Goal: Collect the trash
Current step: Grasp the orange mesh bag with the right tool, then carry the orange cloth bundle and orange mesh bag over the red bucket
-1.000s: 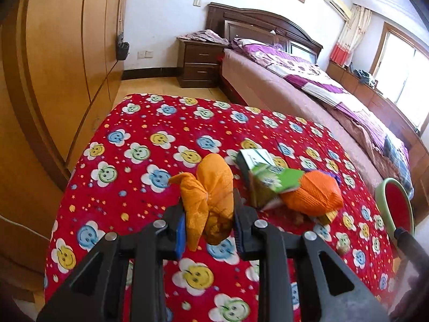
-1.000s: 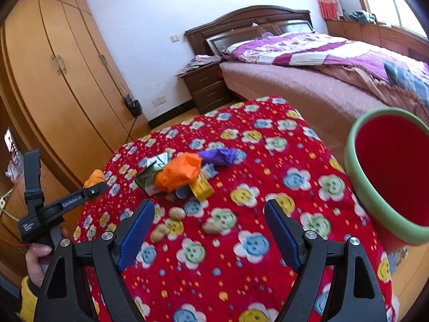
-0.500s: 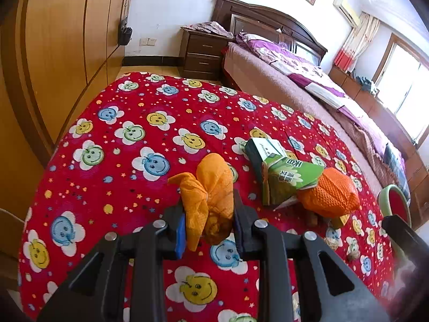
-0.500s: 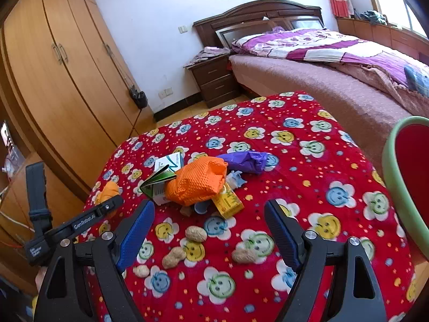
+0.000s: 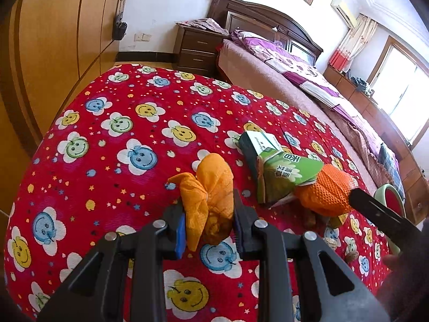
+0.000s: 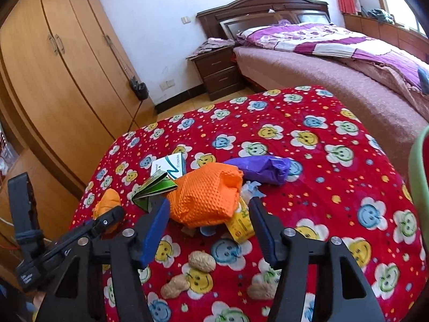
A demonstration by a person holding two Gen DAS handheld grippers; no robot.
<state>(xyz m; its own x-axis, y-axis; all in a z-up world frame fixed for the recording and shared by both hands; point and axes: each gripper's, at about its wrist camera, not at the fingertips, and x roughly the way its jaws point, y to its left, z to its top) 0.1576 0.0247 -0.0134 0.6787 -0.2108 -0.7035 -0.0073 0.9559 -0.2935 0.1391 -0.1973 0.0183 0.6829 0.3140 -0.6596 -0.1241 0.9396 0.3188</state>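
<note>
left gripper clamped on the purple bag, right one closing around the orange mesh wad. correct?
Not quite. In the left wrist view the left gripper is clamped on a yellow-orange crumpled bag, not the purple bag, which lies on the cloth. The right gripper is closing around the orange mesh wad.

A desk [image 6: 335, 182] under a red smiley-flower cloth carries an orange mesh wad [image 6: 206, 198], a purple wrapper [image 6: 262, 167], green cartons [image 5: 281, 171], a yellow packet [image 6: 240, 222] and peanuts [image 6: 202, 261]

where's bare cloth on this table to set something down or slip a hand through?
Free: the far half of the red tablecloth, toward the nightstand, and the right stretch between the purple wrapper and the green bin. Crowded: centre-left pile around the orange mesh, with peanuts scattered along the near edge.
</note>
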